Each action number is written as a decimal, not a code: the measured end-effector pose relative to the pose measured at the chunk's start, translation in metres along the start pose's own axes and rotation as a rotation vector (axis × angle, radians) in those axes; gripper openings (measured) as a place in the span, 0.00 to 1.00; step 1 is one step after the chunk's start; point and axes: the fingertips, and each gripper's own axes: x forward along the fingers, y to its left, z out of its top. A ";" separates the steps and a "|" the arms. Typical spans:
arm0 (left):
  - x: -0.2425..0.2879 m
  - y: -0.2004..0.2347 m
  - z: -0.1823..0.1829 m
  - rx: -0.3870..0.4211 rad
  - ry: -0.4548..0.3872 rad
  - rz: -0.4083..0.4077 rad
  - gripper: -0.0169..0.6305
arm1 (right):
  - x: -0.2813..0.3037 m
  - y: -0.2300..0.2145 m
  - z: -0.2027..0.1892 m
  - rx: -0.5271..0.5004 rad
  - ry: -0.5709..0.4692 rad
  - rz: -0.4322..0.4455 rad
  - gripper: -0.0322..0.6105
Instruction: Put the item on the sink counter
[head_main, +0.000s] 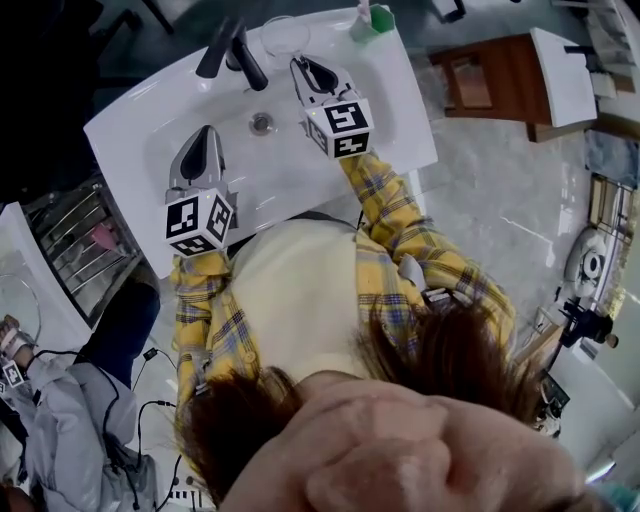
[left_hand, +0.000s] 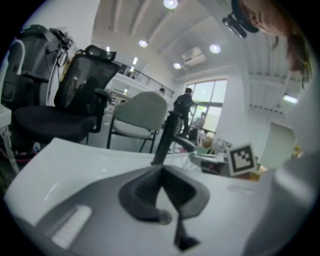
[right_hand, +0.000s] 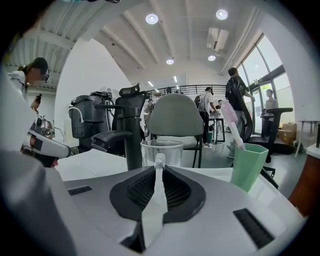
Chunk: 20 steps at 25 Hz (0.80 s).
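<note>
My right gripper hangs over the back of the white sink, beside the black faucet. It is shut on a slim white item, shaped like a toothbrush, whose tip sticks out past the jaws. Straight ahead of it stands a clear glass. To the right is a green cup holding a pink toothbrush. My left gripper hovers over the basin's left part, shut with nothing in it. In the left gripper view, the left gripper points at the faucet.
The drain lies between the two grippers. A metal rack stands left of the sink and a wooden cabinet to its right. Chairs and people stand behind the sink.
</note>
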 end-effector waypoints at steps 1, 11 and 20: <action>-0.001 -0.001 0.000 0.001 0.000 0.000 0.03 | 0.000 0.000 0.000 -0.002 -0.002 0.003 0.11; -0.007 -0.005 -0.002 0.003 -0.001 -0.016 0.03 | 0.005 0.000 -0.003 -0.005 -0.007 0.010 0.11; -0.014 -0.008 -0.002 -0.008 -0.016 -0.029 0.03 | 0.005 0.003 -0.007 -0.039 0.019 0.003 0.11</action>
